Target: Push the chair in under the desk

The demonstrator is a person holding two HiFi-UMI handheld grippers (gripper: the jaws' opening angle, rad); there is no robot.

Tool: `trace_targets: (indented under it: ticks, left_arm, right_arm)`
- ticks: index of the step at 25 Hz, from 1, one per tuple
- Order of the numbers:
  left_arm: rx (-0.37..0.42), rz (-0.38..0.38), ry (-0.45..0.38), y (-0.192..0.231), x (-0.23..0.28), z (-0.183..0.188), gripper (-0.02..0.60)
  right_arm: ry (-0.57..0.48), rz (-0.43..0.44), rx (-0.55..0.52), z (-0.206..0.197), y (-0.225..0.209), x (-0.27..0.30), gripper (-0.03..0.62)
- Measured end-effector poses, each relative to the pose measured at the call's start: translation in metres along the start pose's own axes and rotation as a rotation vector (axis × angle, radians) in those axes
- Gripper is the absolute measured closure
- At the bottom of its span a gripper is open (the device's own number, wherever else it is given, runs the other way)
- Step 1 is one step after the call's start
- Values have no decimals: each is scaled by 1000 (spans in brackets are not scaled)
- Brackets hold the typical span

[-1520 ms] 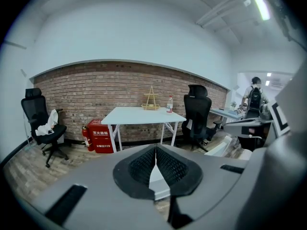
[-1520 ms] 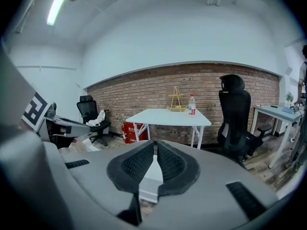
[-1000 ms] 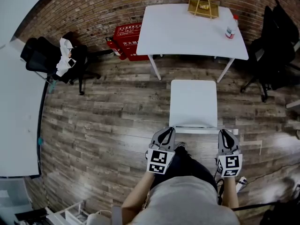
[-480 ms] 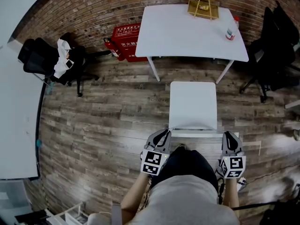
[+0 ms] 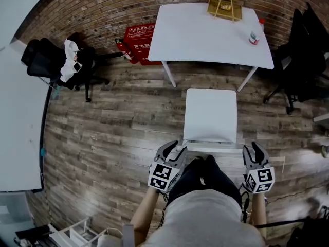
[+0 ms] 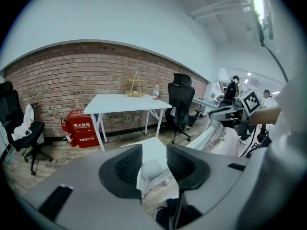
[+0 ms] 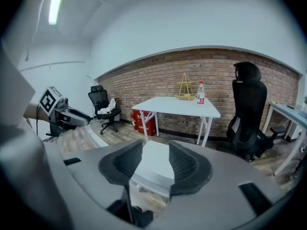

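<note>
The left gripper's (image 5: 171, 149) fingers, just opened partway, loosely flank the white plastic chair's (image 5: 211, 115) back corner. The right gripper's (image 5: 255, 151) fingers have also just parted and hold nothing. Beside the white rectangular bench (image 5: 205, 35), a red metal box (image 6: 85, 128) reads "119".

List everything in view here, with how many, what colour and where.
Desk: one, white, against the brick wall.
Chair: one, white, on the wood floor short of the desk.
Wire rack: one, gold, on the desk's far edge.
Bottle: one, red-capped, on the desk's right end.
Extinguisher box: one, red, floor left of the desk.
Office chairs: two, black; left office chair holds white cloth, right office chair beside the desk.
Grippers: two, grey; left gripper at the chair back's left corner, right gripper by its right end; jaws just opened, gripping nothing.
</note>
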State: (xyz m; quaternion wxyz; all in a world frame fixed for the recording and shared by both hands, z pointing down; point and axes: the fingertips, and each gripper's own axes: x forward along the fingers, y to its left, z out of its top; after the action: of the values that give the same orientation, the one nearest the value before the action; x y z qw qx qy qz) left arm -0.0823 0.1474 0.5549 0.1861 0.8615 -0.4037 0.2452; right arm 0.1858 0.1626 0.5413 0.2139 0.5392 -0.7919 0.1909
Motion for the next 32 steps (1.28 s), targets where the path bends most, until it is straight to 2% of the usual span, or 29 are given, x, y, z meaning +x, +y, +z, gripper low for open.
trace_targets:
  ticks: [1,4,8,13,17,22,26,29,32]
  left_arm:
    - [-2,-2,-9,0,0,1,430]
    - [16,-10,1,-2,3,-2,419]
    - [74,-20,61,-6,11,-9,375]
    - [71,-48,78,-6,14,-19,339]
    - [88,-58,92,-6,17,-27,322]
    - [61,-70,120,-8,25,-37,299]
    - [13,-78,108,-8,26,-39,296]
    - [-31,-104,89,-9,24,-38,295]
    - [-19,-108,99,-11,27,-39,281]
  right_arm:
    - [8,23,1,0,0,1,398]
    - [17,53,-29,-1,-6,-1,388]
    - [39,82,-34,-6,-13,-4,354]
    - [97,154,-56,-24,-9,-2,305]
    - [107,153,-96,-30,-11,-1,287]
    - [163,147,-124,-48,-18,1,266]
    - [137,168,-72,-54,-18,2,260]
    - [157,215,-58,-58,-10,-1,254]
    - [178,229,-87,-56,-6,1,249]
